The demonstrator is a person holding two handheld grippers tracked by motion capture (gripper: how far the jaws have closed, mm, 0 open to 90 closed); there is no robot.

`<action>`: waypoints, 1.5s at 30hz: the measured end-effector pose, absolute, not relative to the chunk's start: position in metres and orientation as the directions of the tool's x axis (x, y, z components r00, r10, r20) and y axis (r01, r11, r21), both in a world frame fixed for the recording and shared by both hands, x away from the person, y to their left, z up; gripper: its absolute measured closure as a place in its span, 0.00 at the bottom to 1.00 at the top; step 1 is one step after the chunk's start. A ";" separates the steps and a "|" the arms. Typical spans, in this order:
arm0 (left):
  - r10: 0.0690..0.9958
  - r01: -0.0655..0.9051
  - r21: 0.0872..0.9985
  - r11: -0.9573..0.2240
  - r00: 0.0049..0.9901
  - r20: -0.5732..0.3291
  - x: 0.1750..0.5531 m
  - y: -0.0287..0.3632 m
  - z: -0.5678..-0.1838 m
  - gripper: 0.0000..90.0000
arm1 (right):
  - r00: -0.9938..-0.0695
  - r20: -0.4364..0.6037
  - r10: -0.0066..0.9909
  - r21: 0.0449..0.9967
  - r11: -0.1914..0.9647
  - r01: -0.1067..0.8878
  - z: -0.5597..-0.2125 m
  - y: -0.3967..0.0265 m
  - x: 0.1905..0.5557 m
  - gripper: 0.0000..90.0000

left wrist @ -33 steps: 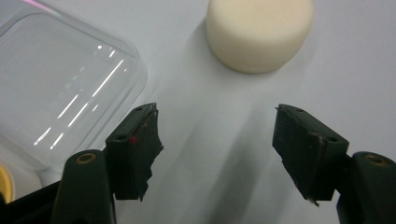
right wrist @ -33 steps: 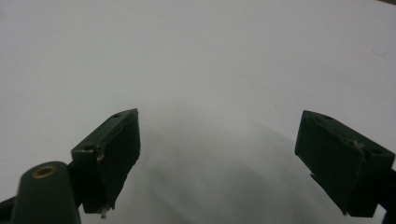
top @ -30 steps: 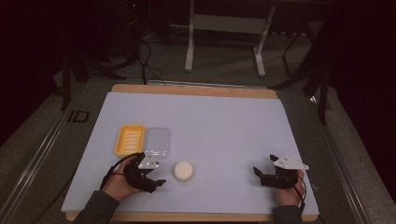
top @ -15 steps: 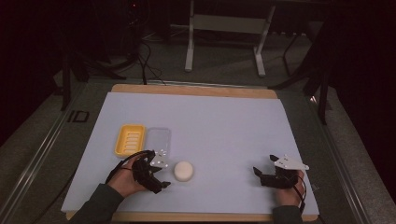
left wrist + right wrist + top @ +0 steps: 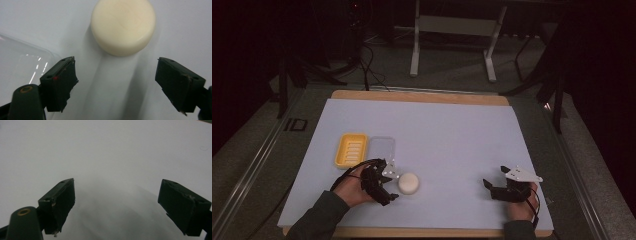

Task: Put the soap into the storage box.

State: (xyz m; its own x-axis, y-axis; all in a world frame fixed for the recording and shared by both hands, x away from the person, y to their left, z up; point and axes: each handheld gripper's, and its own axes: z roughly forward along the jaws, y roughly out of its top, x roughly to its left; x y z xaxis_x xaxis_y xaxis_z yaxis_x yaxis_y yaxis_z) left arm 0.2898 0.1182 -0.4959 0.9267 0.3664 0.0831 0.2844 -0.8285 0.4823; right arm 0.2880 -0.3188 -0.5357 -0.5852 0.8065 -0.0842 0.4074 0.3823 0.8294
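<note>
Showing jaws just opened, left gripper point(image 5: 116, 82) view faces soap point(image 5: 123, 26); right gripper point(image 5: 117, 206) spread, w/ nothing.

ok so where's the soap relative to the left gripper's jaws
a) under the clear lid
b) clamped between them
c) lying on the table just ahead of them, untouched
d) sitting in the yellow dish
c: in the left gripper view the soap lies on the table beyond the left gripper, whose open jaws have just been widening with nothing between them.

One round cream soap bar point(image 5: 409, 183), one yellow soap dish point(image 5: 350, 149), one clear lid point(image 5: 381, 148), two grippers.
</note>
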 end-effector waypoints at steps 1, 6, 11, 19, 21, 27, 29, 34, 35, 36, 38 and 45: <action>0.356 0.278 0.473 -0.836 0.931 0.081 0.291 0.116 -0.496 0.19 | -0.586 -0.082 0.806 0.831 0.380 0.407 -0.536 -0.319 0.288 0.16; 0.346 0.273 0.458 -0.846 0.935 0.081 0.294 0.110 -0.498 0.19 | -0.586 -0.081 0.806 0.830 0.381 0.409 -0.536 -0.319 0.288 0.16; 0.332 0.264 0.434 -0.861 0.939 0.086 0.297 0.105 -0.499 0.17 | -0.587 -0.082 0.805 0.829 0.382 0.408 -0.536 -0.319 0.288 0.16; 0.309 0.253 0.411 -0.876 0.948 0.075 0.301 0.097 -0.502 0.17 | -0.588 -0.083 0.804 0.829 0.383 0.407 -0.536 -0.319 0.288 0.16; 0.301 0.248 0.406 -0.880 0.951 0.072 0.302 0.095 -0.503 0.16 | -0.588 -0.082 0.805 0.829 0.382 0.408 -0.536 -0.319 0.288 0.16; 0.294 0.244 0.393 -0.887 0.953 0.071 0.305 0.090 -0.504 0.13 | -0.589 -0.085 0.803 0.828 0.386 0.406 -0.536 -0.319 0.288 0.16; 0.293 0.244 0.390 -0.888 0.954 0.070 0.305 0.089 -0.504 0.13 | -0.589 -0.084 0.804 0.828 0.385 0.407 -0.536 -0.319 0.288 0.16; 0.285 0.239 0.378 -0.894 0.956 0.069 0.307 0.085 -0.504 0.13 | -0.591 -0.086 0.802 0.828 0.387 0.406 -0.536 -0.319 0.288 0.16; 0.279 0.234 0.371 -0.899 0.958 0.071 0.308 0.083 -0.505 0.13 | -0.591 -0.087 0.802 0.828 0.388 0.405 -0.536 -0.319 0.288 0.16; 0.279 0.235 0.368 -0.900 0.958 0.070 0.308 0.082 -0.505 0.13 | -0.591 -0.087 0.802 0.828 0.388 0.406 -0.536 -0.319 0.288 0.16; 0.277 0.234 0.365 -0.901 0.958 0.069 0.309 0.081 -0.505 0.12 | -0.591 -0.087 0.802 0.828 0.388 0.406 -0.536 -0.319 0.288 0.16; 0.261 0.225 0.342 -0.912 0.963 0.063 0.312 0.072 -0.508 0.12 | -0.592 -0.088 0.801 0.826 0.390 0.406 -0.536 -0.318 0.288 0.16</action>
